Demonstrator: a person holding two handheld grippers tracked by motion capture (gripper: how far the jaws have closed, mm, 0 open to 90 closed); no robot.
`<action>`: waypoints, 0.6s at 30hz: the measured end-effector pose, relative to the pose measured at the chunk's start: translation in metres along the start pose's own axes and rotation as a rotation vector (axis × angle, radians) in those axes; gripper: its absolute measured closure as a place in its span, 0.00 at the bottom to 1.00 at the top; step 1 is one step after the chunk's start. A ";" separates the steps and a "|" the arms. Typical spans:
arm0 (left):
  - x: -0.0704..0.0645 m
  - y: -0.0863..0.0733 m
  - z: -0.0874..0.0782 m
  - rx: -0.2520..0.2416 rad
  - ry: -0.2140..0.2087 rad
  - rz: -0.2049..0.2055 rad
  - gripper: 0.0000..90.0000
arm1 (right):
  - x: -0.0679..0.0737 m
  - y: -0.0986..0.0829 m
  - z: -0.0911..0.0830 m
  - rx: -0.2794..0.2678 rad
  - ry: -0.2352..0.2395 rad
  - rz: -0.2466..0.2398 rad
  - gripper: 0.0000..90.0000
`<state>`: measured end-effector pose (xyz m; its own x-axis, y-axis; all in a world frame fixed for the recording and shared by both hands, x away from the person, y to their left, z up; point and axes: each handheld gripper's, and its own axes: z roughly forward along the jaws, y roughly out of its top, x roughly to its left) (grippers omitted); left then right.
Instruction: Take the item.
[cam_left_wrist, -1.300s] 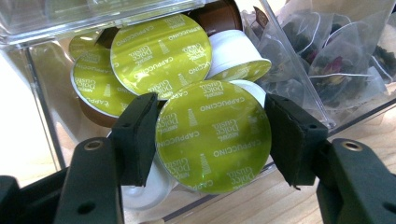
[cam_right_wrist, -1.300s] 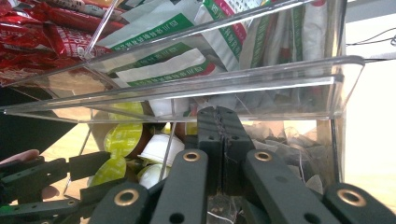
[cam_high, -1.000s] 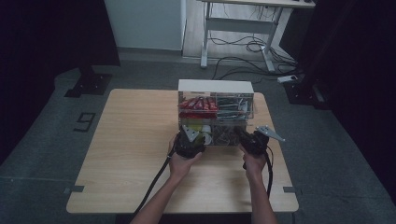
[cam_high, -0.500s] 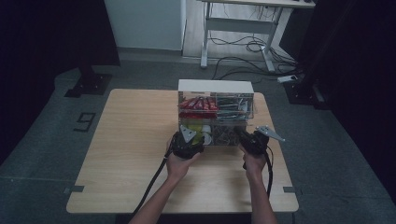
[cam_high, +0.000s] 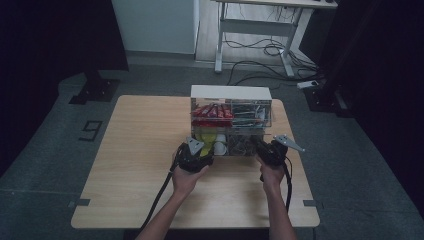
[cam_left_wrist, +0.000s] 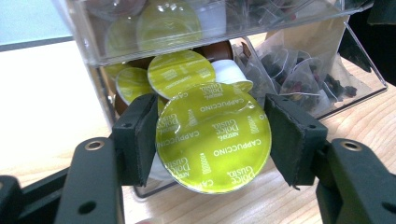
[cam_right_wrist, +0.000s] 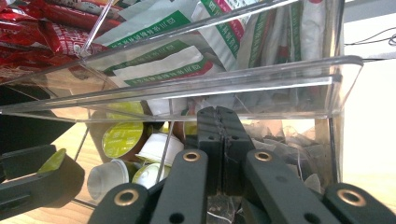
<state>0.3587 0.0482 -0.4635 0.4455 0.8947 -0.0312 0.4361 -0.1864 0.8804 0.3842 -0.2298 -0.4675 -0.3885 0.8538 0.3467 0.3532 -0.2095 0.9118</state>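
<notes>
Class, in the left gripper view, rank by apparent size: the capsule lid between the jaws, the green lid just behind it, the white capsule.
1. Capsule lid, largest, though nearest the camera.
2. Green lid.
3. White capsule, partly hidden.

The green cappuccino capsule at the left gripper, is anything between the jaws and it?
Nothing visible: the green cappuccino capsule sits between the left gripper pads, at the clear organizer's lower compartment mouth, in front of other capsules.
</notes>
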 end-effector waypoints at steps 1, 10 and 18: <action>0.001 -0.001 -0.002 0.000 0.000 0.001 0.43 | 0.000 0.000 0.000 0.000 0.000 0.000 0.98; 0.007 -0.003 -0.014 -0.010 0.001 -0.001 0.43 | -0.002 0.002 -0.002 -0.008 0.008 0.004 0.98; 0.015 -0.006 -0.022 -0.019 0.000 -0.014 0.43 | -0.007 0.003 -0.004 -0.010 -0.012 -0.006 0.99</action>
<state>0.3450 0.0720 -0.4591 0.4395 0.8972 -0.0438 0.4270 -0.1657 0.8889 0.3847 -0.2385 -0.4661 -0.3804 0.8607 0.3383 0.3419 -0.2090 0.9162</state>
